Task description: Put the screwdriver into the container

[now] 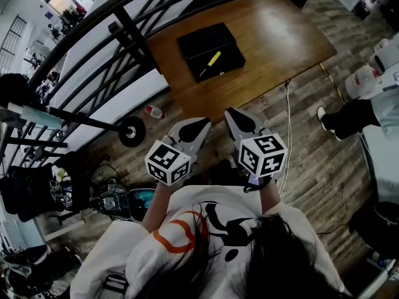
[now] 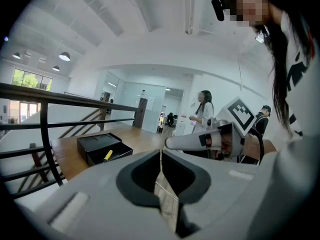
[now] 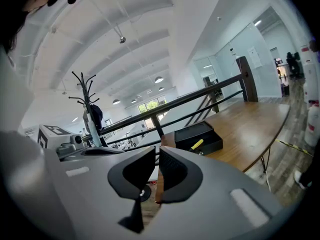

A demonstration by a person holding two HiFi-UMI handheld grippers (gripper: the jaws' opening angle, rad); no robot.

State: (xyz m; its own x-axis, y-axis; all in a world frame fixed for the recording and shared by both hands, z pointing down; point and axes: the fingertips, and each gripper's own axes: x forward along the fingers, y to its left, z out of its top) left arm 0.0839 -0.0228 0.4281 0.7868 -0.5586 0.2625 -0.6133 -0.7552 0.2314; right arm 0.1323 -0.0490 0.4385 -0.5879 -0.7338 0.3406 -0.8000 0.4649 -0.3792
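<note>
The yellow-handled screwdriver with a dark shaft (image 1: 211,63) lies slantwise in the nearer, right-hand part of the black rectangular open container (image 1: 206,41), its handle towards the far right and its shaft pointing near and left. The container sits on the left part of the brown wooden table (image 1: 274,42), close to the table's left edge, where the black metal railing (image 1: 128,33) runs along it. Both claws are held well apart from the table, near the person's chest, over the grey-brown plank floor (image 1: 312,148). The left gripper (image 1: 192,128) has its two dark jaws closed tip to tip, with only a thin seam between them and nothing held; its own view shows the container and screwdriver far off to the left of the jaws. The right gripper (image 1: 240,122), just beside it to the right, has its jaws drawn together to a narrow slit and likewise grips nothing; in its view the container lies beyond and to the right of the jaws. Each claw carries a white cube with black square markers on the end nearest the person. On the floor, a white cable (image 1: 288,126) trails down from the table's near edge, and a small black wheel (image 1: 132,131) stands at the left below the railing.
</note>
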